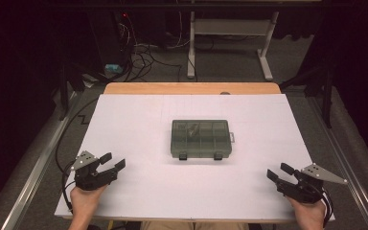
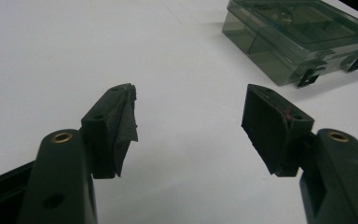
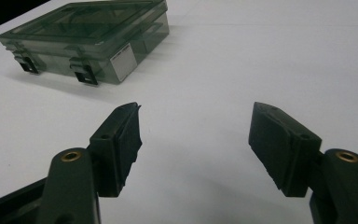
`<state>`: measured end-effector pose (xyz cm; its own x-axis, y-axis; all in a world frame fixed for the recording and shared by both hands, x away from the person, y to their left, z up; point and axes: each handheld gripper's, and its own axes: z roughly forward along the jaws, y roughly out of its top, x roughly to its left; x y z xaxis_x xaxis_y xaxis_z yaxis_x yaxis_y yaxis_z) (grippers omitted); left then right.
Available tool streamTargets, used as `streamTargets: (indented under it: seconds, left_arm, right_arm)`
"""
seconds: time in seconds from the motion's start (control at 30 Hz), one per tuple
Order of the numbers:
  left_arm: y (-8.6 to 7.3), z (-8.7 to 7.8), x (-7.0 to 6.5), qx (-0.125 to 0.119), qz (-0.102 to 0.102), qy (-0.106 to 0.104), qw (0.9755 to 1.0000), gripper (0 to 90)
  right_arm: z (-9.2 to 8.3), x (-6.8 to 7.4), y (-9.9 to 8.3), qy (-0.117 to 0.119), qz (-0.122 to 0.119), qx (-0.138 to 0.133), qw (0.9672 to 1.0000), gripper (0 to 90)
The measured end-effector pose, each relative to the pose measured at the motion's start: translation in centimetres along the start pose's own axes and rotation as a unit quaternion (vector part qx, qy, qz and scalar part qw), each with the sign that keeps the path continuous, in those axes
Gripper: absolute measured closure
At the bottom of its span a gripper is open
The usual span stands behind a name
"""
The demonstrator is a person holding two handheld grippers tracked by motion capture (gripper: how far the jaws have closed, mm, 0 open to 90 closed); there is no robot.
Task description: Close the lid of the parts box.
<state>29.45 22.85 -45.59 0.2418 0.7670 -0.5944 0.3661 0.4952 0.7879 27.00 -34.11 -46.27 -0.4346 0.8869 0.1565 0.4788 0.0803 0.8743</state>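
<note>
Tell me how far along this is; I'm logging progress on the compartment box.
Nothing looks done: the compartment box sits mid-table with its lid down and both latches closed. Nothing is in hand; the left tongs and right tongs stand open and empty, apart from it. Reaching and handling the box remain.

From above we see a translucent green compartment box (image 1: 201, 139) lying closed at the middle of the white table surface (image 1: 139, 120), its two latches facing our side. We hold the left gripper (image 1: 113, 161) near the front left corner and the right gripper (image 1: 280, 172) near the front right corner. Both stand with jaws apart, empty and well clear of the box.
</note>
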Motion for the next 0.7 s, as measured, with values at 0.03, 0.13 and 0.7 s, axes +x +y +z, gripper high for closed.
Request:
streamTargets:
  seconds: [0.03,0.13,0.7]
  left_arm:
    - [-0.02,-0.07,0.13,0.0,0.001,0.002,1.0,35.2]
    - [-0.06,-0.24,0.49,-0.004,-0.001,0.006,1.0,35.2]
    - [-0.28,-0.15,0.69,-0.001,-0.009,0.004,0.9999,35.1]
  right_arm:
    - [-0.07,0.0,-0.09,-0.001,-0.002,0.001,1.0,33.5]
    - [-0.34,-0.05,-0.31,-0.001,0.0,-0.002,1.0,33.3]
    - [-0.76,-0.36,-0.49,-0.005,0.007,-0.012,0.9999,33.2]
